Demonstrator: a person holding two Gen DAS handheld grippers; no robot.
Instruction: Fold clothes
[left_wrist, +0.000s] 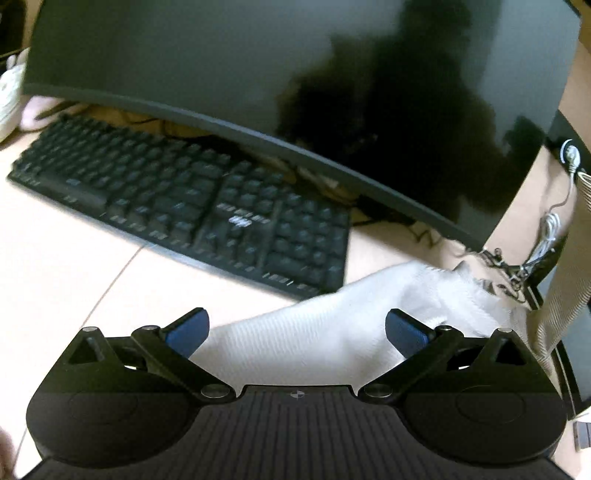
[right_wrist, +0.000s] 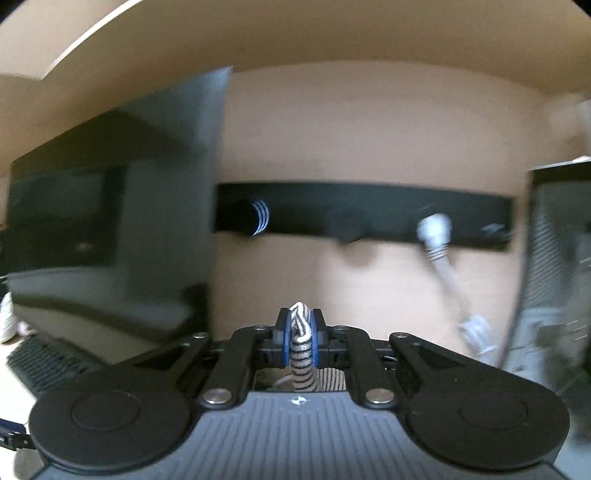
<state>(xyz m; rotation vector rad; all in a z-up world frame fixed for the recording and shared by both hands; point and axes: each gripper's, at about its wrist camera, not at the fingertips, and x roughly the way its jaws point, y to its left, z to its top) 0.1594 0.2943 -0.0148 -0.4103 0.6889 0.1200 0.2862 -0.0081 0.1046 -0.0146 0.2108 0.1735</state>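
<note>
In the left wrist view a white ribbed garment (left_wrist: 332, 325) lies on the pale desk, running from between my fingers up to the right, where a striped part (left_wrist: 565, 266) rises out of frame. My left gripper (left_wrist: 295, 328) is open above it, its blue pads (left_wrist: 192, 328) wide apart and not touching the cloth. In the right wrist view my right gripper (right_wrist: 300, 332) is shut on a bunched fold of black-and-white striped cloth (right_wrist: 301, 350), held up in the air and pointing towards the wall. The rest of that cloth hangs below, out of sight.
A black keyboard (left_wrist: 184, 199) lies on the desk behind the garment, under a large dark monitor (left_wrist: 258, 66). Cables (left_wrist: 546, 236) trail at the right. A black bar (right_wrist: 362, 214) with a white plug (right_wrist: 434, 227) runs along the wall. A dark box (right_wrist: 557, 258) stands at the right.
</note>
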